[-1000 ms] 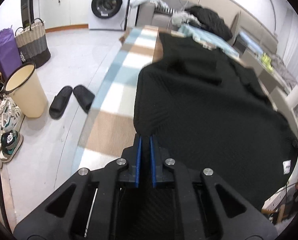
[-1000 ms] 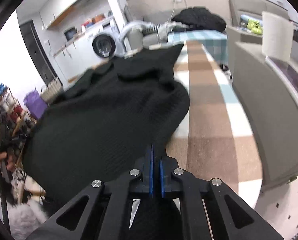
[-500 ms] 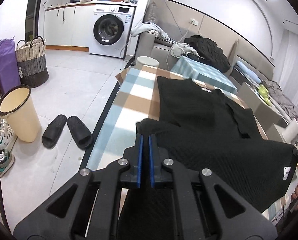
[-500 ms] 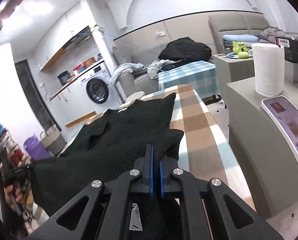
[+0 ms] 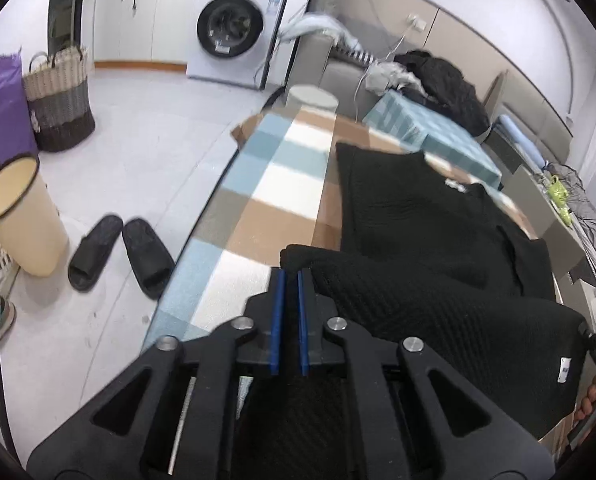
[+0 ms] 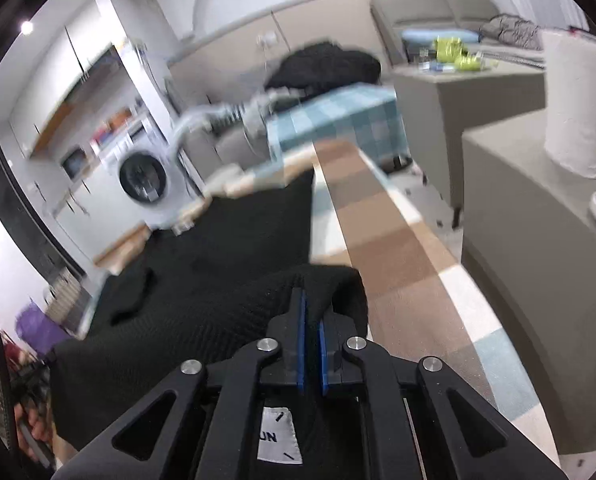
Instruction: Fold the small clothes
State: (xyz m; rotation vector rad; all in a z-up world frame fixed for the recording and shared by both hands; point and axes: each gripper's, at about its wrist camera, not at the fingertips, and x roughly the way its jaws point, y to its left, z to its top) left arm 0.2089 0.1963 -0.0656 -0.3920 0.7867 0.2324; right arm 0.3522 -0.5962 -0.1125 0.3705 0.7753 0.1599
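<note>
Both claws, the left gripper [image 5: 291, 280] and the right gripper [image 6: 311, 300], pinch the near edge of the black top [image 5: 409, 216] on the checked table [image 5: 282, 184], so keep it level (no sagging) while laying it flat.

My right hand-held gripper [image 6: 311, 320] pinches a corner of a black knit garment [image 6: 202, 280], its blue pads closed on the fabric, a white label [image 6: 278, 434] hanging below. The garment's far end lies on a brown, white and blue checked tabletop [image 6: 381, 248]. Beyond, blurred: a washing machine [image 6: 144, 178] and a paper towel roll [image 6: 579, 104] on a grey counter.
</note>
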